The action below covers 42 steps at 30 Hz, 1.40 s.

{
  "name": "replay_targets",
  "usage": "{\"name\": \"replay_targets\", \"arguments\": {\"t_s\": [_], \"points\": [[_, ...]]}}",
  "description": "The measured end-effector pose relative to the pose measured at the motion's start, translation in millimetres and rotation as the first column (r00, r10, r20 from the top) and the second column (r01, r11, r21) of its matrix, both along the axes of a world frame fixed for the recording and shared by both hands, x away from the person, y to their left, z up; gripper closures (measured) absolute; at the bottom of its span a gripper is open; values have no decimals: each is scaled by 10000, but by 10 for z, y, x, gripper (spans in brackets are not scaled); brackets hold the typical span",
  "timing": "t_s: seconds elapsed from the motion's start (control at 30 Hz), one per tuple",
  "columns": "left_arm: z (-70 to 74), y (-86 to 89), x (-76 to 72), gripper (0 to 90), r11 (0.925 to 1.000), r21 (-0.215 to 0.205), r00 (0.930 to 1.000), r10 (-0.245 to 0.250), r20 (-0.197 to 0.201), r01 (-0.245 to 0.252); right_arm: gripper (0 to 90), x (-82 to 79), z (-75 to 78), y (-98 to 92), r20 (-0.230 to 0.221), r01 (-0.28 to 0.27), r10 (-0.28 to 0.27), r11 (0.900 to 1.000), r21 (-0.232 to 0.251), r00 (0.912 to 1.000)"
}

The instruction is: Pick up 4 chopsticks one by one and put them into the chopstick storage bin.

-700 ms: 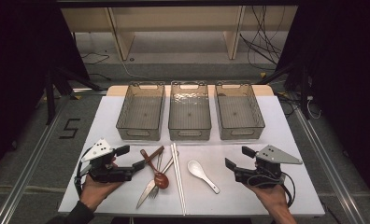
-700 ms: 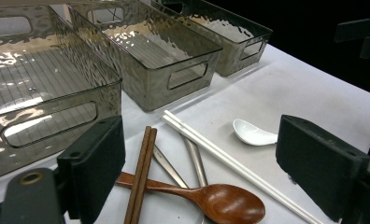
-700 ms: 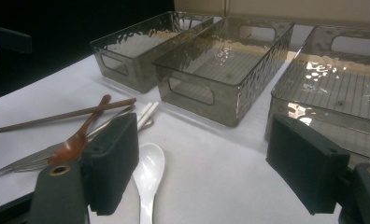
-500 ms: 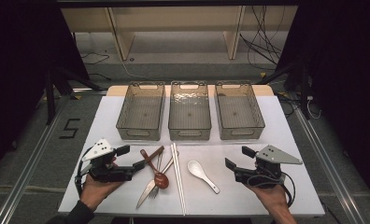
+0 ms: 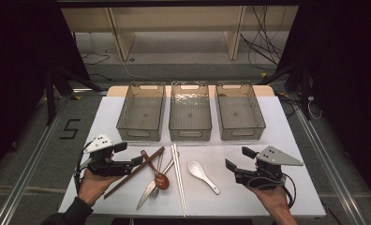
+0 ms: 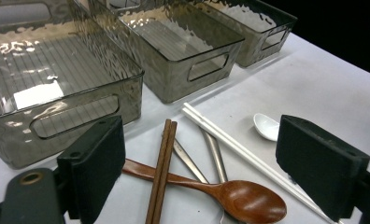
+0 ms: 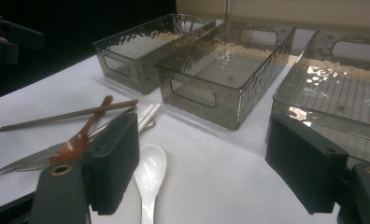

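Here, both hands rest low on the white table (image 5: pixel 291 140) at the frame's bottom corners. The left gripper (image 5: pixel 131 153) gapes empty beside the brown chopsticks (image 5: pixel 134 172) and wooden spoon (image 5: pixel 154 172). The right gripper (image 5: pixel 239 158) gapes empty, facing the white spoon (image 5: pixel 202 176).

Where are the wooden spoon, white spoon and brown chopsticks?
wooden spoon (image 6: pixel 253 199), left gripper view, on its bowl.
white spoon (image 5: pixel 196 169), high view, on its bowl.
brown chopsticks (image 6: pixel 163 163), left gripper view, mid-length on the pair.
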State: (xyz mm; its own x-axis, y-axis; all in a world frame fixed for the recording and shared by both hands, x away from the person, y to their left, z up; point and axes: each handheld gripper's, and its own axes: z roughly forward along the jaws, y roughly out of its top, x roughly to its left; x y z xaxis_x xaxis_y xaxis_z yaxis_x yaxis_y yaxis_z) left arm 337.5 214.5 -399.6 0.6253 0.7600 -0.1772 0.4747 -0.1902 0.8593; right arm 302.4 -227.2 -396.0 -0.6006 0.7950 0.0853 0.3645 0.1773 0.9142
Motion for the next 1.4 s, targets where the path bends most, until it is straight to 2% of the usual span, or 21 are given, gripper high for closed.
{"name": "replay_targets", "arguments": {"t_s": [0.2,0.33,0.6,0.7,0.8,0.83,0.87,1.0,1.13,1.2,1.23,1.27,1.4], "points": [[16,-27,50,153,9998,221,9999,30,-155,-27,266,-9,6,0,-1,-32,32,10000,4,10000],[29,-35,105,153,9994,328,9991,81,-406,-68,266,-11,4,4,-16,-48,48,10000,-17,10000],[36,-42,270,154,9935,1134,9958,92,-910,12,266,-8,1,12,-65,-84,84,10000,-30,9999],[31,-49,347,154,9866,1626,9929,84,-1187,111,266,-6,0,13,-75,-92,91,9999,-47,9999],[26,-48,420,155,9829,1840,9902,148,-1387,111,266,-4,0,14,-116,-102,102,9999,-39,9999],[25,-44,469,155,9782,2061,9883,73,-1525,246,266,-1,-1,13,-106,-111,110,9999,-56,9999],[25,-44,469,155,9782,2061,9883,73,-1525,246,266,-1,-1,13,-106,-111,110,9999,-56,9999],[6,-58,570,156,9703,2391,9819,85,-1894,377,266,-1,-2,17,-103,-140,139,9999,-97,9999],[-1,-67,636,158,9588,2775,9762,9,-2167,607,266,6,-9,20,-140,-144,143,9998,-103,9998],[-23,-62,649,158,9543,2935,9743,124,-2250,557,266,8,-7,23,-157,-163,161,9998,-97,9997],[-58,-57,659,159,9517,3014,9711,164,-2380,578,266,5,-4,27,-168,-183,182,9998,-102,9997],[-58,-57,659,160,9517,3014,9711,164,-2380,578,266,2,-1,32,-170,-192,191,9997,-114,9997],[-114,-42,677,174,9455,3178,9627,186,-2699,708,267,5,-3,41,-192,-259,256,9995,-164,9995]]}}
